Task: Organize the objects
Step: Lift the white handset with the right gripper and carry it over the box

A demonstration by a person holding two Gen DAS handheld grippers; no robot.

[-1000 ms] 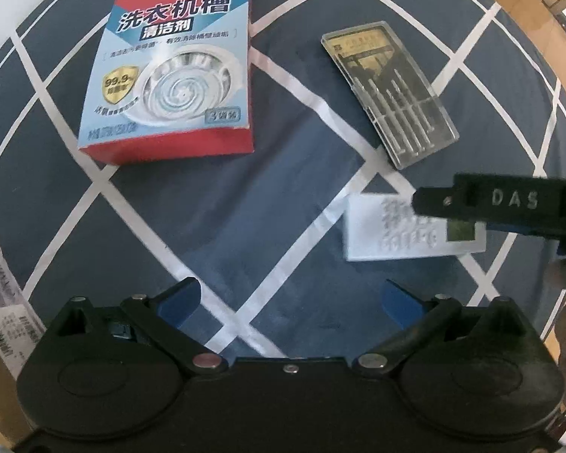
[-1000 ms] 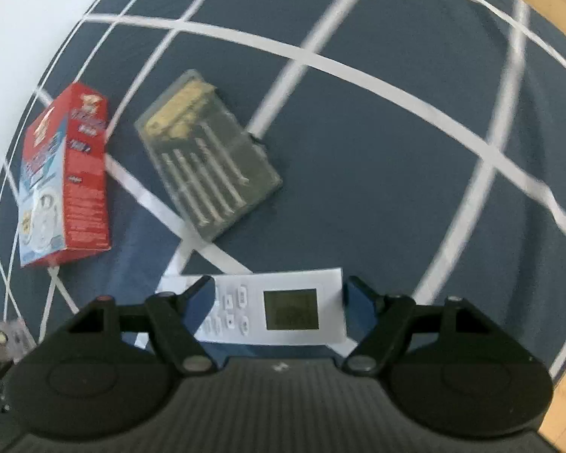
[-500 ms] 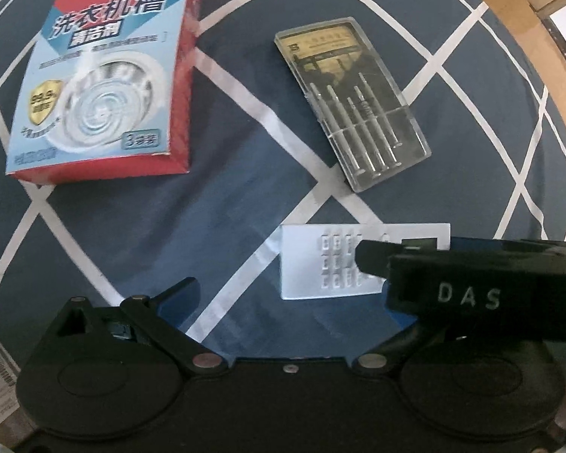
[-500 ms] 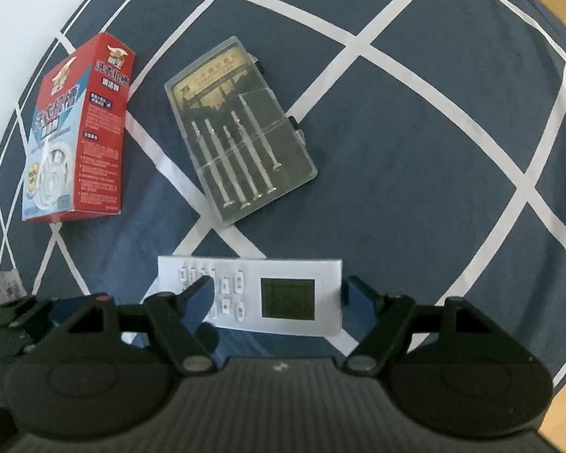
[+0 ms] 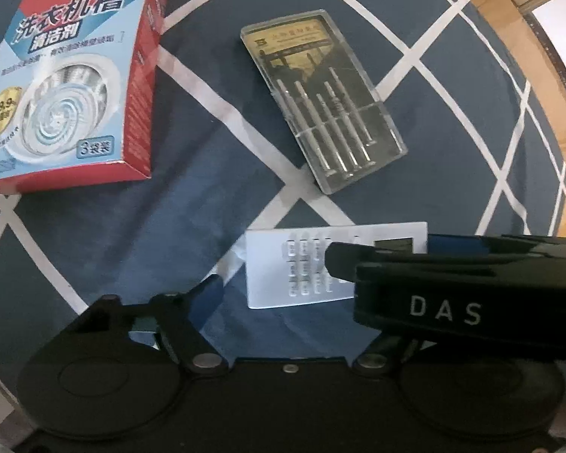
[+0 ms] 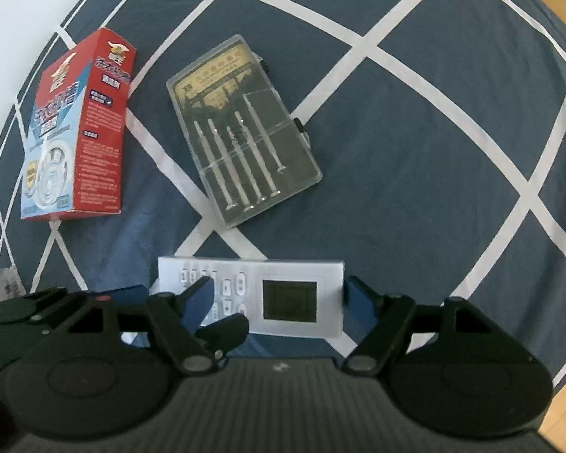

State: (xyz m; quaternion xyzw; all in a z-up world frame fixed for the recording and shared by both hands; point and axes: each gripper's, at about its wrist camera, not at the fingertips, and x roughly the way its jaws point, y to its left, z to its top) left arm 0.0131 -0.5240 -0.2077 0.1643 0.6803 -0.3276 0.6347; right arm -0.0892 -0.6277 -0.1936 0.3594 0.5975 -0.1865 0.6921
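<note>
A white remote control (image 6: 283, 294) with a small dark screen lies flat on the blue cloth. My right gripper (image 6: 275, 298) is open, with its blue fingertips on either side of the remote's screen end. In the left wrist view the remote (image 5: 283, 264) lies just ahead of my open left gripper (image 5: 305, 294), and the right gripper's black body crosses over its right end. A clear screwdriver case (image 6: 241, 128) (image 5: 320, 94) lies beyond the remote. A red and blue cleaner box (image 6: 79, 128) (image 5: 68, 75) lies at the left.
The blue cloth with white diagonal lines (image 6: 415, 151) covers the surface. Wooden floor (image 5: 509, 7) shows past its far right edge. A small printed packet (image 6: 0, 287) lies at the left edge near the left gripper.
Both grippers have closed in on the remote. The right gripper now straddles its screen end, and the left gripper has shifted right toward its button end.
</note>
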